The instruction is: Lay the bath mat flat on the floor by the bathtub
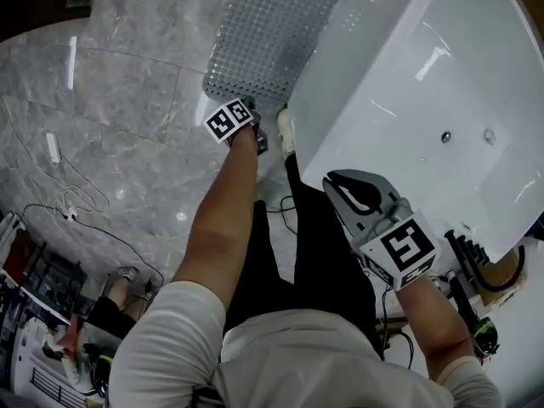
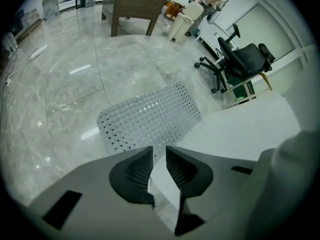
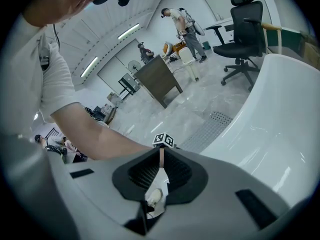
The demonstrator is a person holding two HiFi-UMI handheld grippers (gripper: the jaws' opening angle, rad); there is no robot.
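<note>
The grey perforated bath mat (image 1: 268, 36) lies flat on the marble floor along the outer wall of the white bathtub (image 1: 442, 83). My left gripper (image 1: 253, 110) hovers just short of the mat's near edge. In the left gripper view the mat (image 2: 150, 116) is ahead of the left gripper (image 2: 159, 151), whose jaws stand a little apart with nothing between them. My right gripper (image 1: 336, 184) is held over the tub's near rim. In the right gripper view the right gripper (image 3: 161, 154) has its jaw tips together and holds nothing.
White cables (image 1: 68, 202) trail over the floor at the left. My shoe (image 1: 285, 130) stands beside the tub. A black office chair (image 2: 240, 61) and a wooden desk (image 2: 135, 9) stand beyond the mat. Black fittings (image 1: 463, 262) sit at the tub's near end.
</note>
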